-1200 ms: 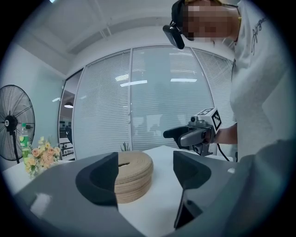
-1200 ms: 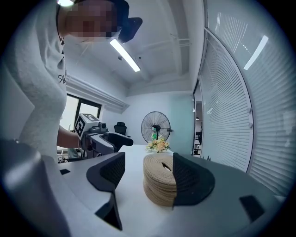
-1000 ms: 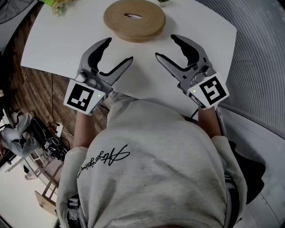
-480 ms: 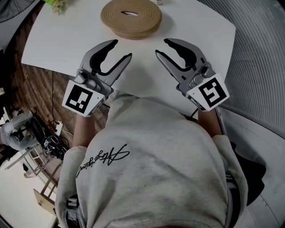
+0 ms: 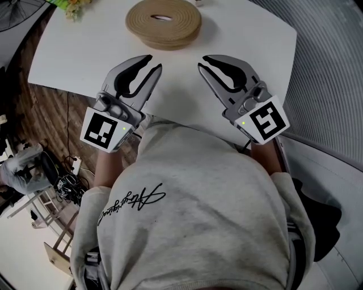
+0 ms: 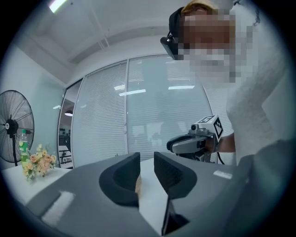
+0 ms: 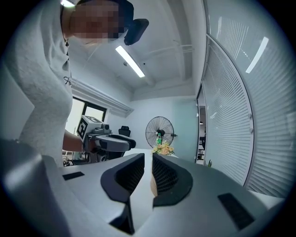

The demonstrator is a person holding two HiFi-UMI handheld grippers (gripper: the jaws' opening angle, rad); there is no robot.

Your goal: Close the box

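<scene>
Both tools are pinching in! The left tool (image 5: pixel 153 62) has its jaws, wide apart a second ago, drawn nearly together now. The right tool (image 5: pixel 202 62) closes tighter still, seemingly to a sliver. Neither pair has anything between.

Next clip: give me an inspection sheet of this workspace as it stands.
Surface: white table.
Job's things: round woven box at the far end, touched by neither gripper.
Clutter: flowers at the far left corner.
Grippers: left gripper and right gripper over the near edge; jaws have just been closing to narrow gaps, nothing between them.
Cables: tangle on the wood floor left of the table.
Surroundings: fan, glass wall with blinds.
</scene>
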